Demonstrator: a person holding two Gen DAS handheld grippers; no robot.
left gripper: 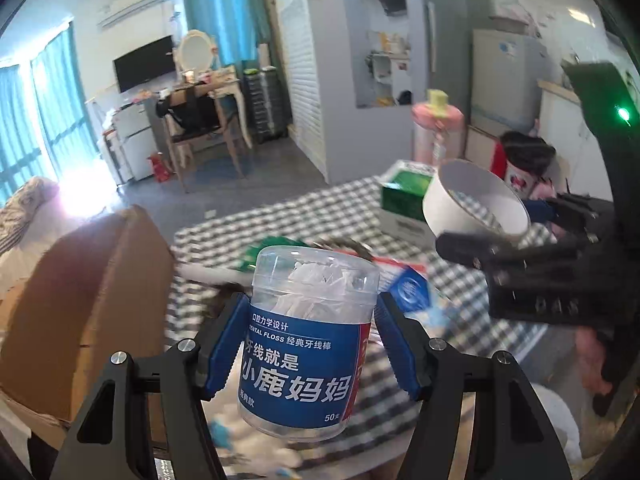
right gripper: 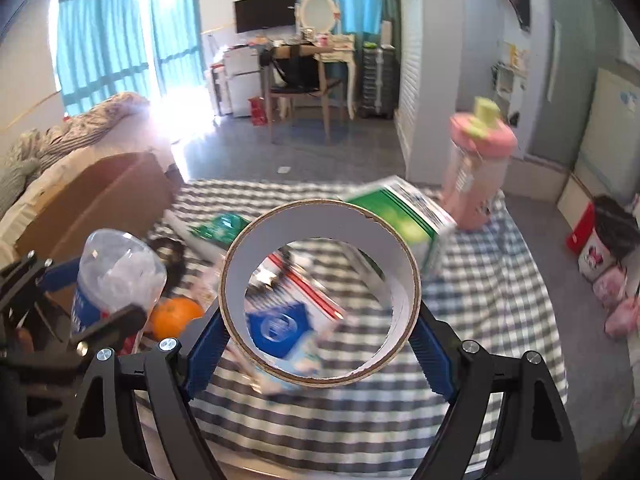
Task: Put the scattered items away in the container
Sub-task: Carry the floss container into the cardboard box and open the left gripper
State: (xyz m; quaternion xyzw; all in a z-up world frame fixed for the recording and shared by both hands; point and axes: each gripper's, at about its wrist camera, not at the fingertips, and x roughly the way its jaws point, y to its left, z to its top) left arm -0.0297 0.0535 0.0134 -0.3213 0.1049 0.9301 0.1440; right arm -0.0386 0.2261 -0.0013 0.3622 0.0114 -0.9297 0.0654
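Observation:
My left gripper [left gripper: 310, 344] is shut on a clear dental floss jar [left gripper: 308, 344] with a blue label and holds it upright above the checked table. The jar also shows in the right wrist view [right gripper: 116, 280]. My right gripper [right gripper: 320, 320] is shut on a tape roll [right gripper: 320, 304], held above the table with its hole facing the camera. The roll also shows in the left wrist view [left gripper: 476, 204], to the right of the jar. The brown cardboard box [left gripper: 84, 320] stands at the left; it also shows in the right wrist view [right gripper: 104, 200].
On the checked tablecloth [right gripper: 480, 300] lie a green and white carton [right gripper: 404, 216], a pink bottle [right gripper: 476, 168], a blue and white packet [right gripper: 280, 328], an orange [right gripper: 176, 316] and a green pouch [right gripper: 220, 226]. A bed stands left beyond the box.

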